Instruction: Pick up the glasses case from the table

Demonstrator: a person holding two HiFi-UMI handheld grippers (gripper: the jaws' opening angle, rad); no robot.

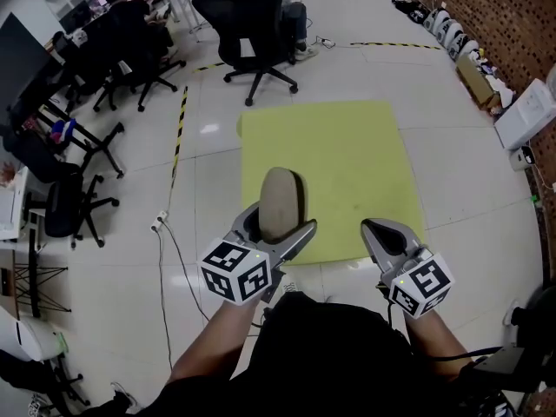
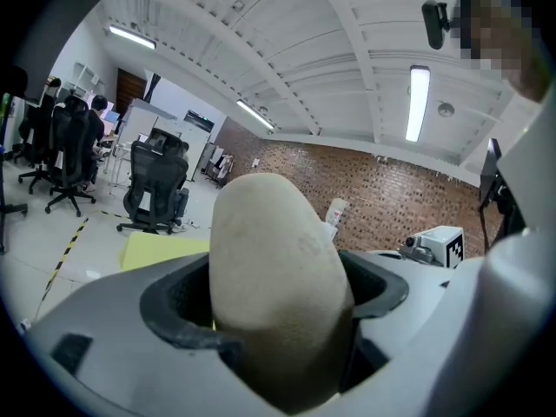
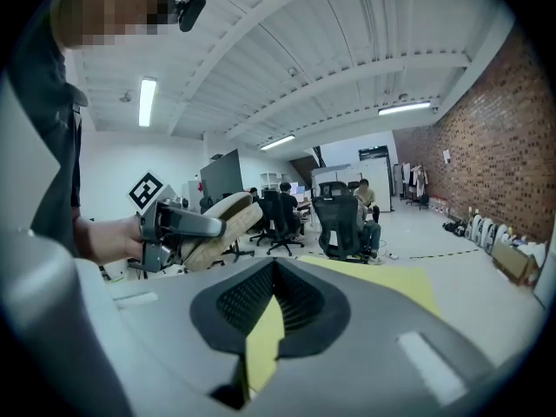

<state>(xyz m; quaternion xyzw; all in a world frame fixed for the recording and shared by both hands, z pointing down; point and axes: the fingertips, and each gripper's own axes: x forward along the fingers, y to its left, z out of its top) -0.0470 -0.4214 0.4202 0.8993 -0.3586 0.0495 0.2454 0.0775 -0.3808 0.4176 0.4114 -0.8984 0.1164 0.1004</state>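
A beige oval glasses case (image 1: pixel 280 200) is held up in the air, standing on end between the jaws of my left gripper (image 1: pixel 278 224), which is shut on it. In the left gripper view the case (image 2: pixel 274 285) fills the gap between the two jaws and rises above them. My right gripper (image 1: pixel 384 231) is at the same height to the right, its jaws together with nothing between them. From the right gripper view (image 3: pixel 274 272) I see the left gripper (image 3: pixel 174 224) and the case (image 3: pixel 221 222) off to the left, held by a hand.
A yellow-green mat (image 1: pixel 347 155) lies on the tiled floor below both grippers. Black office chairs (image 1: pixel 252 33) and desks with seated people stand beyond it and at the left. Boxes and a white device (image 1: pixel 526 115) line the brick wall at the right.
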